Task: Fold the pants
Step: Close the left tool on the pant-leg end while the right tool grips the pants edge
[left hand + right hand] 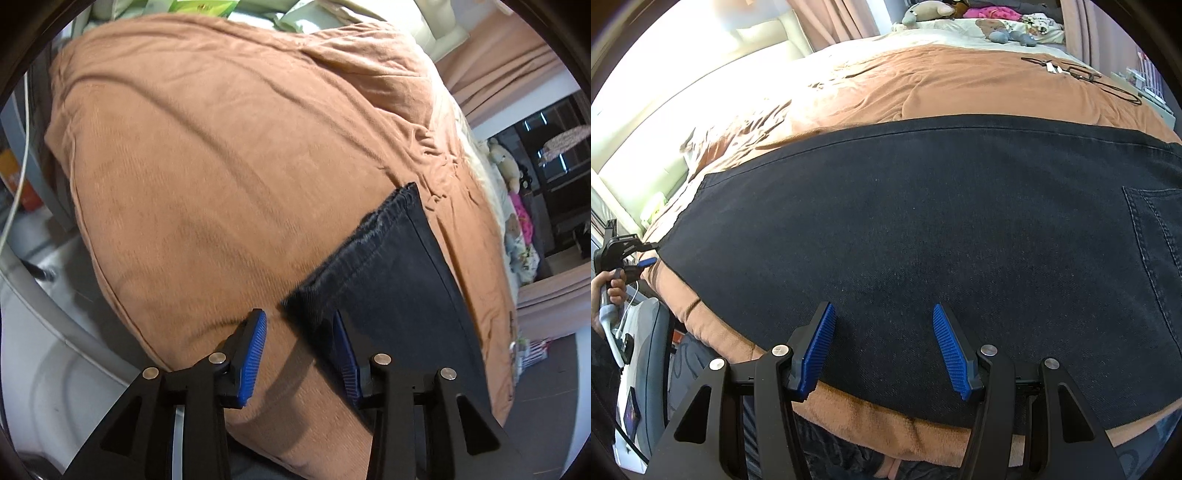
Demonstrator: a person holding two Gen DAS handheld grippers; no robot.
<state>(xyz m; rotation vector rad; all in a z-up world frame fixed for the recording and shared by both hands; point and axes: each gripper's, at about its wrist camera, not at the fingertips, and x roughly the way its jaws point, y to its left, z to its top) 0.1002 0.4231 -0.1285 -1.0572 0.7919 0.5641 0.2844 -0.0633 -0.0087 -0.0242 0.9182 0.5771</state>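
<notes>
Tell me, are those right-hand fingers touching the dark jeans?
Cannot tell. In the right wrist view the right gripper hangs open over the jeans, but no gap or contact shows plainly.

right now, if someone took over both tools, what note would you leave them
Left tool: open at the hem corner of the dark pants, one finger against the cloth, nothing pinched.
Right tool: open, hovering over the near edge of the pants, holding nothing.
Pants lie flat across the brown blanket, back pocket toward the right.
Done: pants look laid one leg over the other.
Left: grip hem end and near edge, fold lengthwise toward the waist.
</notes>
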